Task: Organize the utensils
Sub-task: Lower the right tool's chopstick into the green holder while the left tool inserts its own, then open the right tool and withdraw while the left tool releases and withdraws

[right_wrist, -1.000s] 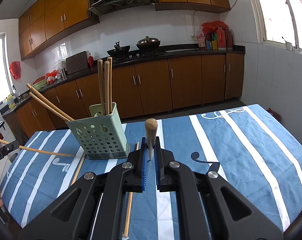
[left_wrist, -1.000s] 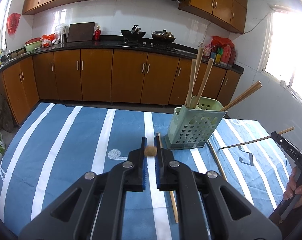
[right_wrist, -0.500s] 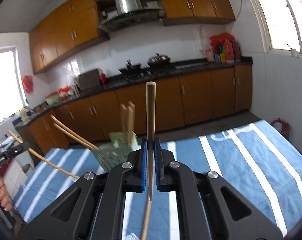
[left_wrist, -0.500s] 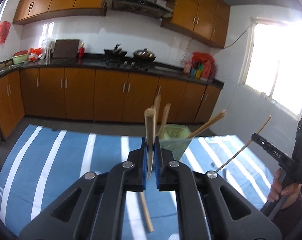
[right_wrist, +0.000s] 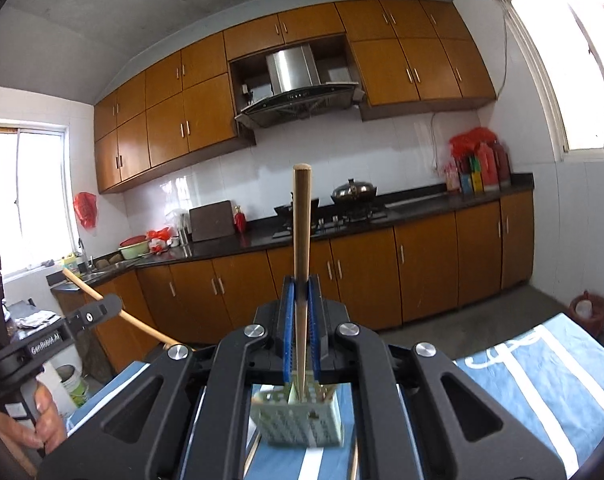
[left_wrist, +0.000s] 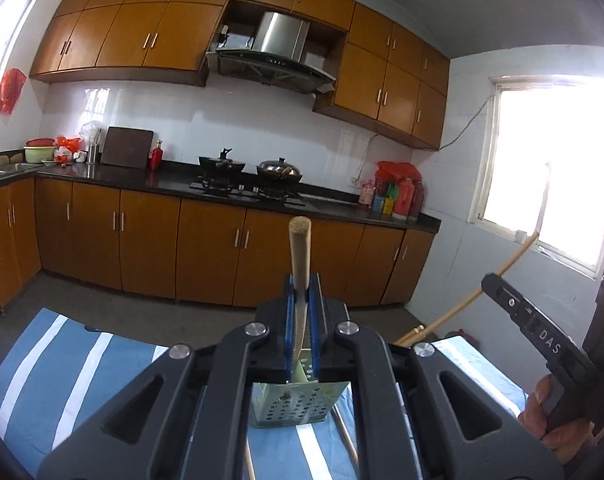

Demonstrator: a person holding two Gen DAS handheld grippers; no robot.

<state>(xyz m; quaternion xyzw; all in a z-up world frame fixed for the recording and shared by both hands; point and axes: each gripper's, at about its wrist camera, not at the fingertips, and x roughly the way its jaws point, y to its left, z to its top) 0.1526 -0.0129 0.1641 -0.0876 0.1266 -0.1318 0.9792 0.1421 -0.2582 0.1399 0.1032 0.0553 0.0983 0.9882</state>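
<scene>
My left gripper (left_wrist: 300,292) is shut on a wooden chopstick (left_wrist: 299,256) that stands upright, its lower end over the green perforated utensil holder (left_wrist: 289,404) seen below between the arms. My right gripper (right_wrist: 300,292) is shut on another wooden chopstick (right_wrist: 302,220), also upright above the same holder (right_wrist: 297,420). The right gripper and its chopstick (left_wrist: 506,264) show at the right of the left wrist view. The left gripper's chopstick (right_wrist: 121,314) shows at the left of the right wrist view. Chopsticks in the holder (left_wrist: 412,332) lean out.
The holder stands on a blue and white striped tablecloth (left_wrist: 61,368). Loose chopsticks (left_wrist: 346,436) lie on the cloth beside the holder. Kitchen cabinets and a counter (left_wrist: 221,192) run behind the table. A window (left_wrist: 558,168) is at the right.
Both grippers have risen and tilted upward, turning their chopsticks upright. The holder has dropped from mid-view to below the jaws in both views.
</scene>
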